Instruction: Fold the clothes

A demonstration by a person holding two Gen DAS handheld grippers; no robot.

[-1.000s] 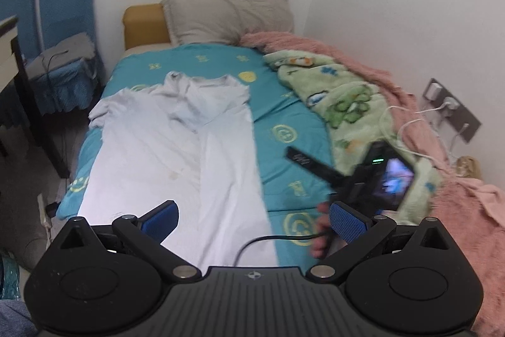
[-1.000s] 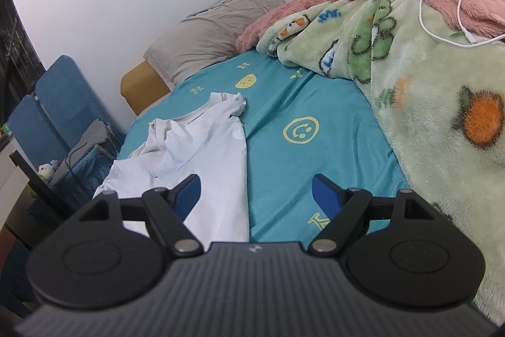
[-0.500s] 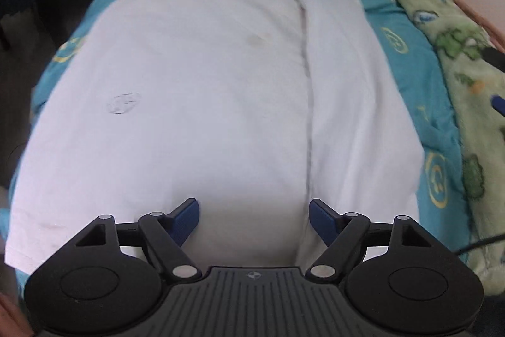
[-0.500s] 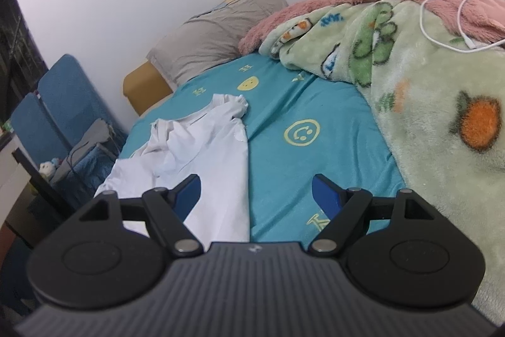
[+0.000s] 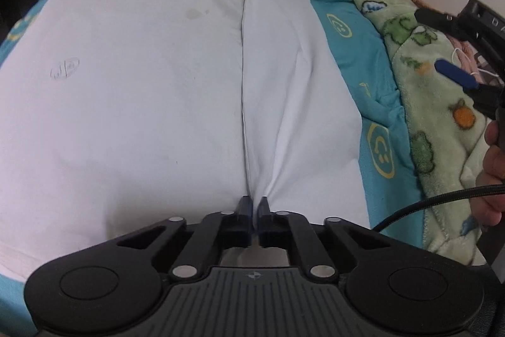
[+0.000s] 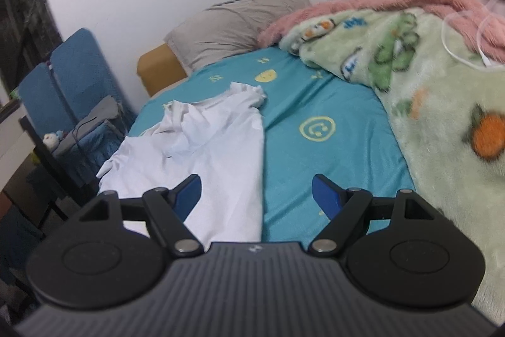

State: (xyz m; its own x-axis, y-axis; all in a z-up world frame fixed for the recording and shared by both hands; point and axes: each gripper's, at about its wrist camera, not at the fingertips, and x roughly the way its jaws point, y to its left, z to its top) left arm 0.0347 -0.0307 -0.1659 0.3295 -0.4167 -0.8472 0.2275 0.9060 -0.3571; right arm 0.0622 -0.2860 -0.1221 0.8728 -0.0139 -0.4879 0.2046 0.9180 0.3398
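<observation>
A white shirt (image 5: pixel 157 84) lies flat on the teal bed sheet (image 5: pixel 347 52), with its right side folded in along a lengthwise seam. My left gripper (image 5: pixel 254 206) points down at the near hem. Its jaws are closing tight and pinch a small ridge of the fabric at that seam. My right gripper (image 6: pixel 256 195) hovers open above the shirt's right edge (image 6: pixel 221 147) and the sheet (image 6: pixel 315 163), holding nothing. One of its blue pads (image 5: pixel 454 71) shows at the right of the left wrist view, with a hand (image 5: pixel 492 179) below it.
A green patterned blanket (image 6: pixel 442 116) and a pink one (image 6: pixel 378 2) are heaped along the bed's right side. A grey pillow (image 6: pixel 236 18) lies at the head. Blue chairs (image 6: pixel 72 68) stand left of the bed. A black cable (image 5: pixel 426 204) trails by the hand.
My left gripper dropped from high above the bed to the shirt's near hem, and its jaws went from wide open to pinched on the fabric. The right gripper shifted only slightly.
</observation>
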